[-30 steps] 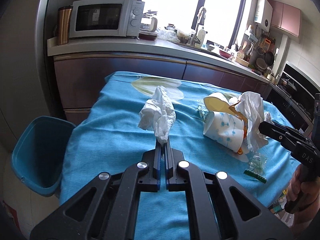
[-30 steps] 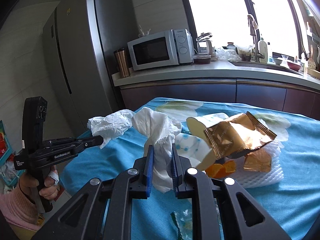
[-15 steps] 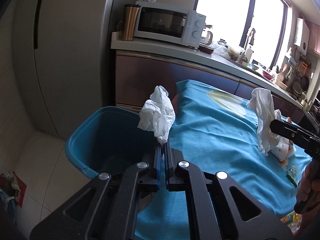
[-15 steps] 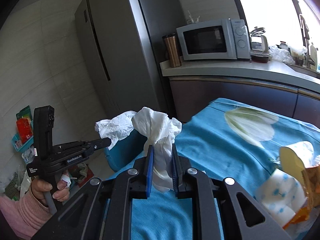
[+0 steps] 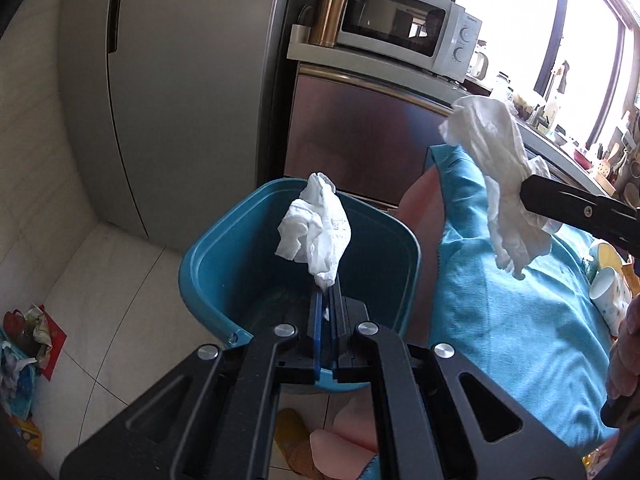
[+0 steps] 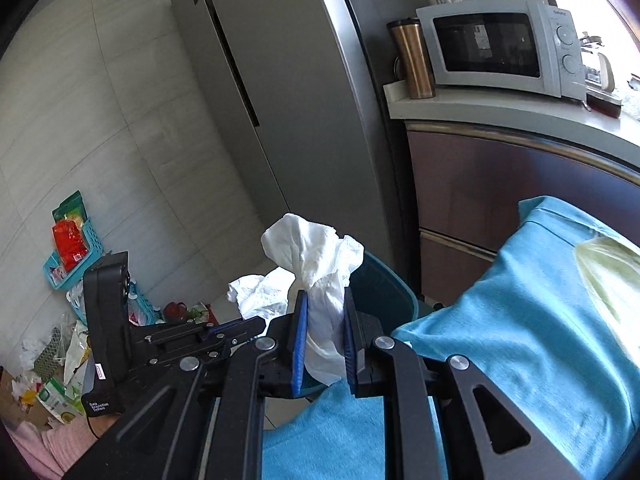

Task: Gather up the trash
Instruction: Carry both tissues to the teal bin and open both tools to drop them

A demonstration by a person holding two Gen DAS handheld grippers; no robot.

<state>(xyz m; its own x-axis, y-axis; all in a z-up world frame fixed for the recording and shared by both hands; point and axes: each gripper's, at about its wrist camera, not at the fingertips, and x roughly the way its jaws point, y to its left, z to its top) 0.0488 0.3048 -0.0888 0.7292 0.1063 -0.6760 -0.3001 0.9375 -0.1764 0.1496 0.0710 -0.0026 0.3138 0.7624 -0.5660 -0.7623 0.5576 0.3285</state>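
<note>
Over the teal bin (image 5: 224,268), the left tool (image 5: 327,300) pinches a crumpled tissue (image 5: 316,232) by its lower tip, jaws nearly closed. The right tool (image 6: 323,320) grips a second tissue (image 6: 320,268), short of the bin and above the bench (image 5: 500,320) edge. Best to part the left jaws fully while centred over the bin, then bring the right tissue past the rim before letting go.
</note>
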